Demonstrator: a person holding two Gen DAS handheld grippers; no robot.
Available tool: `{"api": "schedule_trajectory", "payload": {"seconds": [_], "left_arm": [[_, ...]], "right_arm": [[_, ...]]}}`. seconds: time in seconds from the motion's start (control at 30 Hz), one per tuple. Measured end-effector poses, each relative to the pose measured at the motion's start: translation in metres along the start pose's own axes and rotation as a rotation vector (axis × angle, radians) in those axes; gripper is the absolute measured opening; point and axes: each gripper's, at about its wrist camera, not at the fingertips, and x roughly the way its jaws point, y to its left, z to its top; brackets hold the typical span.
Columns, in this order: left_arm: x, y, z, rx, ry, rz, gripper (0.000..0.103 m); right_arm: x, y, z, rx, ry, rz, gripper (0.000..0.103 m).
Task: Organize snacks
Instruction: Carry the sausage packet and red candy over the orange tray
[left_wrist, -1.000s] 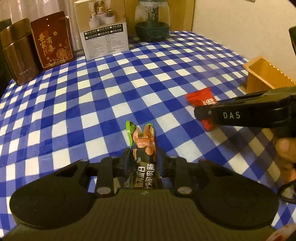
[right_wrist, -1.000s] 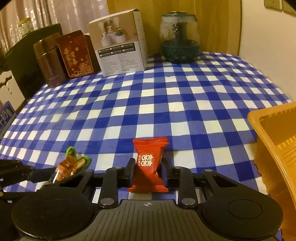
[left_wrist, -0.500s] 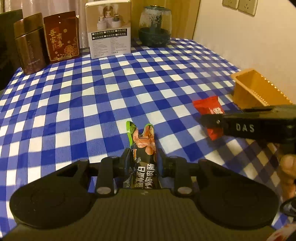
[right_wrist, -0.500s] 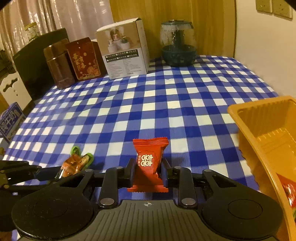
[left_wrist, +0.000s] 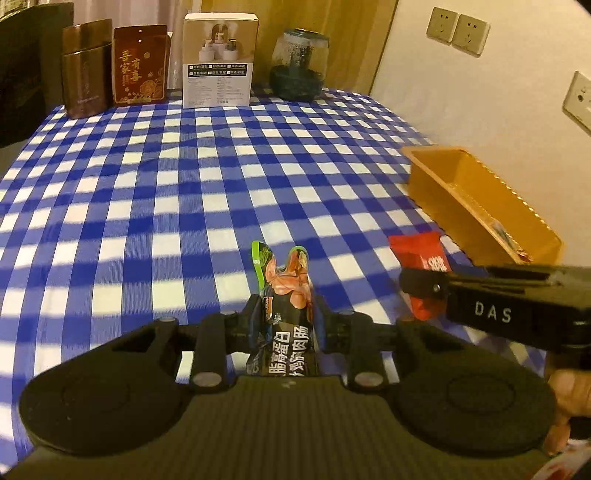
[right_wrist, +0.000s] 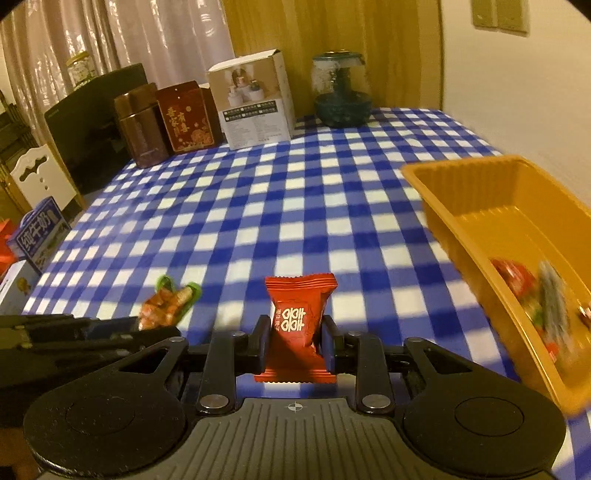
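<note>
You are working in dim, warm yellowish room light, so whites look cream. Both fisheye views bend straight lines hard at the edges and go black in the corners. In your right wrist view, the wrapped snacks (right_wrist: 543, 295) inside the orange plastic tray (right_wrist: 480, 236), to the right of the gripper, are smeared by motion blur. The blue-and-white checked table cloth (left_wrist: 207, 192) ahead of the gripper shows soft blur. The glossy curtain (right_wrist: 110, 37) far beyond carries pale streaks of glare.

Checked cloth (left_wrist: 192, 192) open mid-table; boxes (left_wrist: 219, 59), jar (left_wrist: 297, 70) line far edge; tray (right_wrist: 517, 236) blocks right.
</note>
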Motion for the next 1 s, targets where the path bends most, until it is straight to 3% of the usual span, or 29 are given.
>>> {"api": "schedule_trajectory", "payload": {"seconds": [0.43, 1.0], "left_arm": [[-0.069, -0.033, -0.033, -0.08, -0.041, 0.014, 0.026], [-0.113, -0.086, -0.042, -0.041, -0.069, -0.004, 0.026]], "right_arm": [[-0.073, -0.015, -0.044, 0.043, -0.018, -0.008, 0.029], [-0.144, -0.028, -0.055, 0.057, -0.091, -0.024, 0.029]]}}
